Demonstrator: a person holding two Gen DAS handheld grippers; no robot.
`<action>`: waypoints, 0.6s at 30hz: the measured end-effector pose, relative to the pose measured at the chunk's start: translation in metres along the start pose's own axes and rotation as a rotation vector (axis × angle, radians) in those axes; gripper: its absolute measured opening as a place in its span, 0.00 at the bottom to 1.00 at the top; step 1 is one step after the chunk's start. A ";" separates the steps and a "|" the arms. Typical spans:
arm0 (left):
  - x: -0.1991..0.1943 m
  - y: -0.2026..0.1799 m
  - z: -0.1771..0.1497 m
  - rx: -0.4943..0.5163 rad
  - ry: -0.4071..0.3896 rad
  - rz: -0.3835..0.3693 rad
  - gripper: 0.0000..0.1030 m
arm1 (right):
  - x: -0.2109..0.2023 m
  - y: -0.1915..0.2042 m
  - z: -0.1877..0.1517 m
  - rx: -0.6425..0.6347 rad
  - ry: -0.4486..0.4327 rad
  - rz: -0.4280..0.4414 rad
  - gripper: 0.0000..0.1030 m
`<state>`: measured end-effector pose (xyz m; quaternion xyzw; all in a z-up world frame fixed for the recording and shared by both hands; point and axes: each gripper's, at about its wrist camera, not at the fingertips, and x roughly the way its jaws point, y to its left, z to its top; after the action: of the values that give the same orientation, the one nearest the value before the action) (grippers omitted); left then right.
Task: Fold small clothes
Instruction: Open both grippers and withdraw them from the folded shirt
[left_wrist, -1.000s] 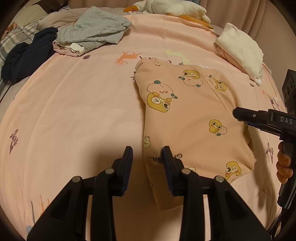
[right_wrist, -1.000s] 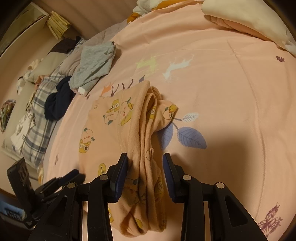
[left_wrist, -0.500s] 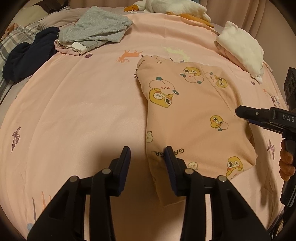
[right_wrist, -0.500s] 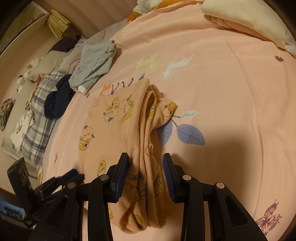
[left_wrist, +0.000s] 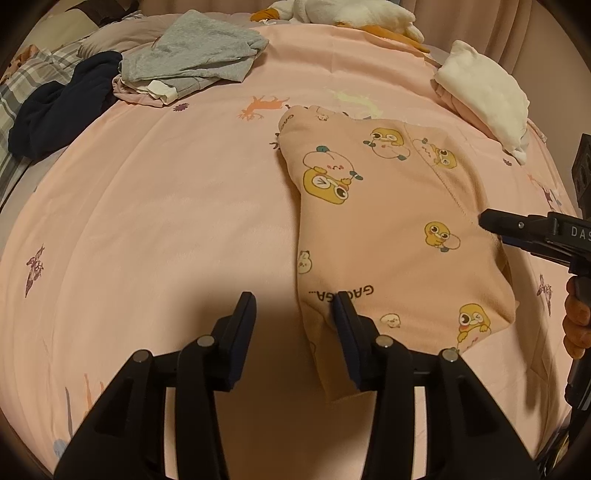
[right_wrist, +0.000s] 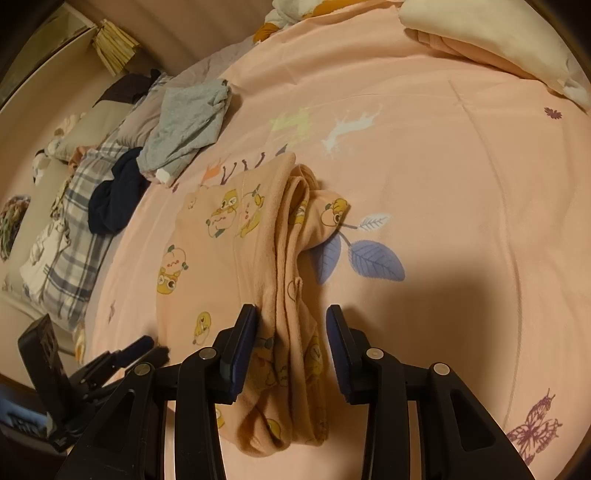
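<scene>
A small peach garment with yellow cartoon ducks (left_wrist: 388, 229) lies folded lengthwise on the pink bedspread (left_wrist: 166, 206). My left gripper (left_wrist: 295, 332) is open over the garment's near left edge, its right finger above the cloth. My right gripper (right_wrist: 291, 343) is open and straddles the bunched folded edge of the same garment (right_wrist: 229, 251). It holds nothing. The right gripper also shows in the left wrist view (left_wrist: 532, 236), at the garment's right edge.
A grey garment (left_wrist: 192, 55) and a navy one (left_wrist: 62, 103) lie in a pile at the far left. Folded cream and pink clothes (left_wrist: 487, 88) sit at the far right. A plush toy (left_wrist: 351, 14) lies at the back. A plaid blanket (right_wrist: 74, 236) lies on the left.
My left gripper has shifted slightly left and forward along the garment's near edge. My right gripper has crept a little forward over the bunched edge. Both stay open.
</scene>
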<state>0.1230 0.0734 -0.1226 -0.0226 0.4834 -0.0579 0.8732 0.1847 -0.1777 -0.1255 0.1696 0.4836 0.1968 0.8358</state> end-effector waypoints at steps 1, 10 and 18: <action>0.000 0.000 -0.001 0.000 0.001 0.001 0.44 | 0.000 0.001 0.000 0.000 0.000 -0.001 0.36; -0.001 0.002 -0.005 -0.013 0.004 0.017 0.50 | -0.009 0.004 -0.005 -0.005 -0.013 -0.017 0.37; -0.001 0.000 -0.005 -0.008 0.004 0.028 0.51 | -0.014 0.009 -0.013 -0.022 -0.021 0.004 0.37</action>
<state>0.1180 0.0740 -0.1248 -0.0192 0.4855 -0.0439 0.8729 0.1653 -0.1755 -0.1165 0.1635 0.4724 0.2020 0.8422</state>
